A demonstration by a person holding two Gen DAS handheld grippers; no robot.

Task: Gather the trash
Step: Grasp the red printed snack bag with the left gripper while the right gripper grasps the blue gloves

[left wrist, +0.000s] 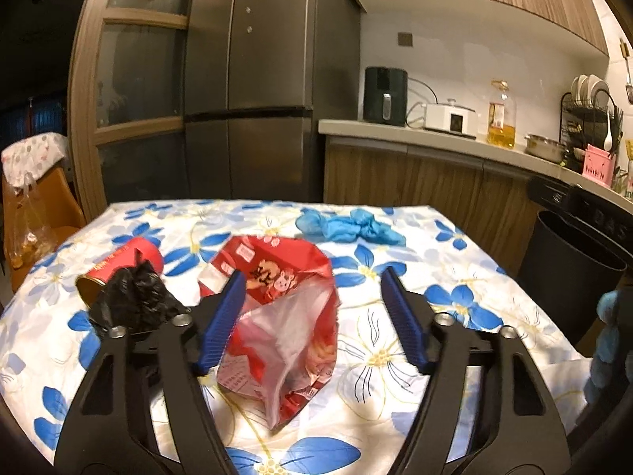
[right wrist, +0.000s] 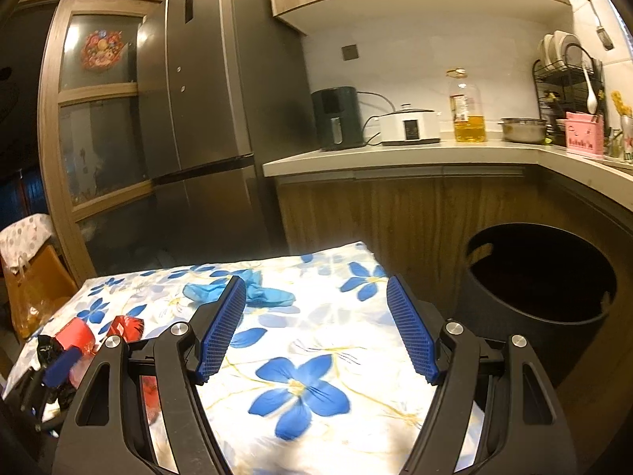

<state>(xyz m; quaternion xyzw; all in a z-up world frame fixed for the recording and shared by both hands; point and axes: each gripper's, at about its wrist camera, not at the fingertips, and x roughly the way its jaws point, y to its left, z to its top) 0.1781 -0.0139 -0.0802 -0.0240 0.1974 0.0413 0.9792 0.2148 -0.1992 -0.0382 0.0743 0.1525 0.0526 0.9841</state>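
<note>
A red snack bag (left wrist: 285, 316) with a clear inner lining lies crumpled on the flowered tablecloth (left wrist: 455, 261). My left gripper (left wrist: 311, 273) is open around it: the left pad is at the bag's side and the right pad stands well clear. A red can (left wrist: 130, 261) lies on its side to the left, with a crumpled black plastic bag (left wrist: 134, 297) against its mouth. A blue crumpled wad (left wrist: 348, 227) sits further back. My right gripper (right wrist: 313, 279) hangs open above the cloth with nothing between its fingers, the blue wad (right wrist: 257, 293) just beyond its left fingertip.
A black round bin (right wrist: 542, 277) stands on the floor off the table's right edge, beside the wooden counter (right wrist: 395, 158). A tall refrigerator (right wrist: 205, 118) is behind the table. An orange chair (left wrist: 35, 213) with a plastic bag hanging on it stands at the left.
</note>
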